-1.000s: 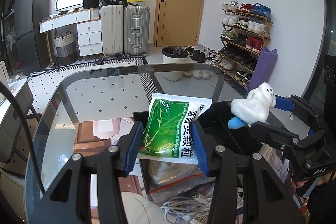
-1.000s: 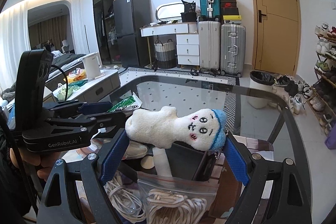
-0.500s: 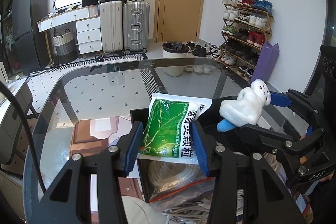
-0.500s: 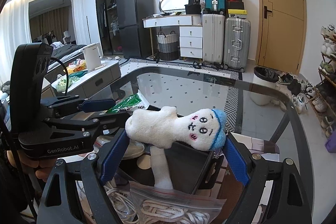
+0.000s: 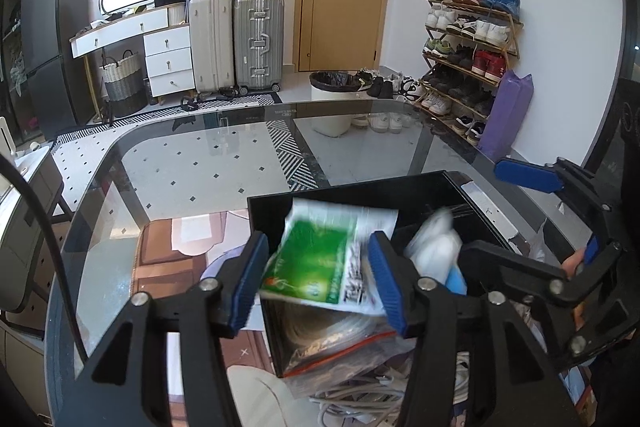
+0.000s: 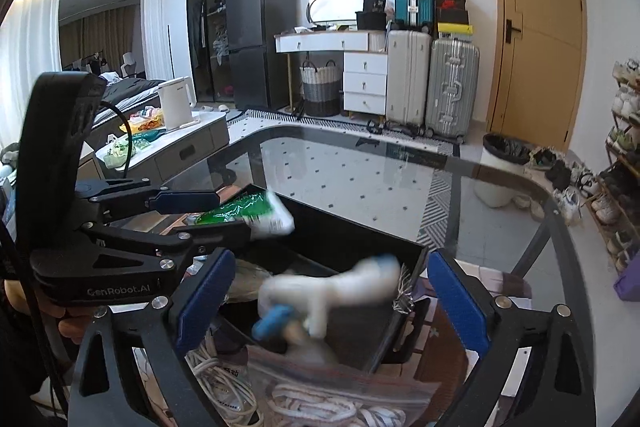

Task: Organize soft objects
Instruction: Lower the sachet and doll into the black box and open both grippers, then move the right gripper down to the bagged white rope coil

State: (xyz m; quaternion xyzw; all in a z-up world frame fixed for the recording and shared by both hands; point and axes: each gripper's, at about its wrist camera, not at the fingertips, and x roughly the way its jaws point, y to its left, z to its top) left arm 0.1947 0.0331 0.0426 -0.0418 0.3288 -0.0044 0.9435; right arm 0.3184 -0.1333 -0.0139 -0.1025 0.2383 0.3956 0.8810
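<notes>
A green and white packet [image 5: 316,267], blurred and tilted, is dropping between the pads of my left gripper [image 5: 316,283], whose jaws are opening over the black box [image 5: 340,189]. The pads no longer press on it. A white plush with a blue cap [image 6: 332,291], also blurred, falls between the wide, still opening jaws of my right gripper [image 6: 332,299] into the same black box [image 6: 360,239]. In the right wrist view the left gripper [image 6: 228,211] reaches in from the left with the packet [image 6: 248,211] at its tips. The plush [image 5: 436,251] shows beside the packet in the left wrist view.
The box stands on a glass table [image 5: 200,167]. In front of it lies a zip bag of white cords [image 6: 320,387], with loose white cables [image 6: 224,387] beside it. An illustrated mat [image 5: 168,259] lies left of the box. A hand grips the left tool.
Both pairs of jaws have spread. The packet and the plush, gripped before, have slipped free and are dropping into the black box. The box sits closer under both grippers.
</notes>
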